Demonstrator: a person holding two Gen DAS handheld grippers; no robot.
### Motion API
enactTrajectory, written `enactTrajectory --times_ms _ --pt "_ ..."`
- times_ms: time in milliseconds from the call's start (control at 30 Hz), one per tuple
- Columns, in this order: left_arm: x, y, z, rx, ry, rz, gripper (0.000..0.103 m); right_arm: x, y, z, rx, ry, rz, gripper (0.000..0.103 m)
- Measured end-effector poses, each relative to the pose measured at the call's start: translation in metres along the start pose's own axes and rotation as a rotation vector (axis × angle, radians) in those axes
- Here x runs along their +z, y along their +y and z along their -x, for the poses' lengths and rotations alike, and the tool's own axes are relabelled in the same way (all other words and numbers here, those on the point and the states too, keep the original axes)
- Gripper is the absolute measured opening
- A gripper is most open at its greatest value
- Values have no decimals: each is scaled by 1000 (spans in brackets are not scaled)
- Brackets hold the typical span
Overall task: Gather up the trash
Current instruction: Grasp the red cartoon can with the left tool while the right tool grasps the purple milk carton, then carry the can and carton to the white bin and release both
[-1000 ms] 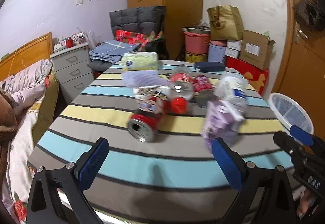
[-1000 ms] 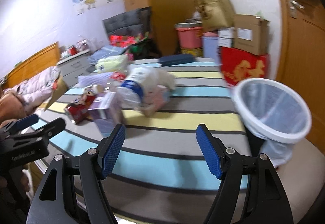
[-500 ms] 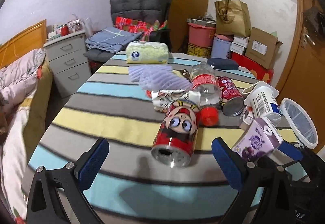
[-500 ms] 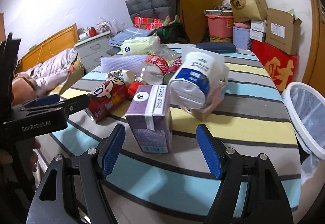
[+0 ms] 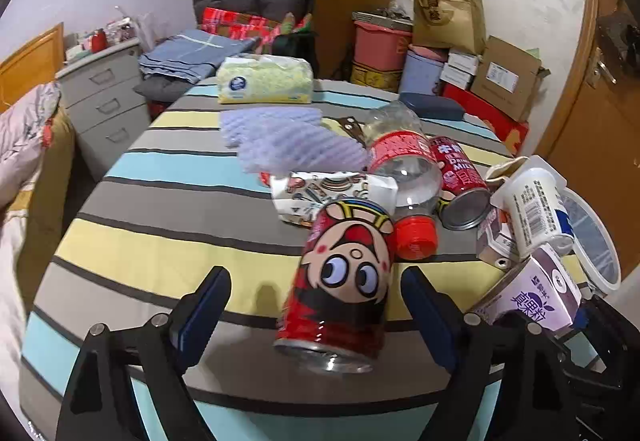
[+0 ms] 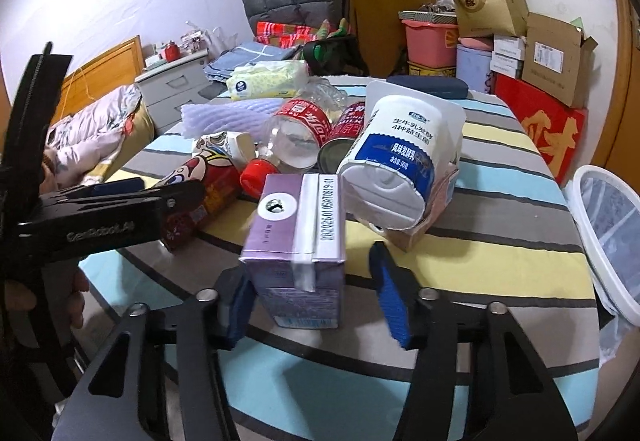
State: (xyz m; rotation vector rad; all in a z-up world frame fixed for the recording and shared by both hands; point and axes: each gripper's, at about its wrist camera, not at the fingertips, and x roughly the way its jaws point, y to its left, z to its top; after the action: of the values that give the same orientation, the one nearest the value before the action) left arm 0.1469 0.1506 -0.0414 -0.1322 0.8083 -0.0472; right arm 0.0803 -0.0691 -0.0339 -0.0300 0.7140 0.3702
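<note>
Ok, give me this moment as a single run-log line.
left hand-held gripper: open, straddling cartoon can | right hand-held gripper: open, around purple carton | bin: right of table, nothing grasped

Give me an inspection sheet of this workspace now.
Surface: striped tablecloth, trash piled on its right side.
Job's things: cartoon can lying between the left gripper fingers; purple carton upright between the right gripper fingers; white tub tipped; bottle lying; white bin at the table's right edge.
Clutter: tissue pack, foam net.
Grippers: both open, neither gripping.
Cables: nothing seen.
Surroundings: bed, drawers, stacked boxes.
</note>
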Motion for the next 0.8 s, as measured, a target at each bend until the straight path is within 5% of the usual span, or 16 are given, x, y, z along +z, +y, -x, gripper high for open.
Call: enactTrajectory --times_ms 200,800 --pt "0 -7 -11 -44 42 -6 59 1 -6 -1 12 3 -19 40" --pt "-4 -26 30 -39 -33 6 53 5 -19 24 39 -78 -56 39"
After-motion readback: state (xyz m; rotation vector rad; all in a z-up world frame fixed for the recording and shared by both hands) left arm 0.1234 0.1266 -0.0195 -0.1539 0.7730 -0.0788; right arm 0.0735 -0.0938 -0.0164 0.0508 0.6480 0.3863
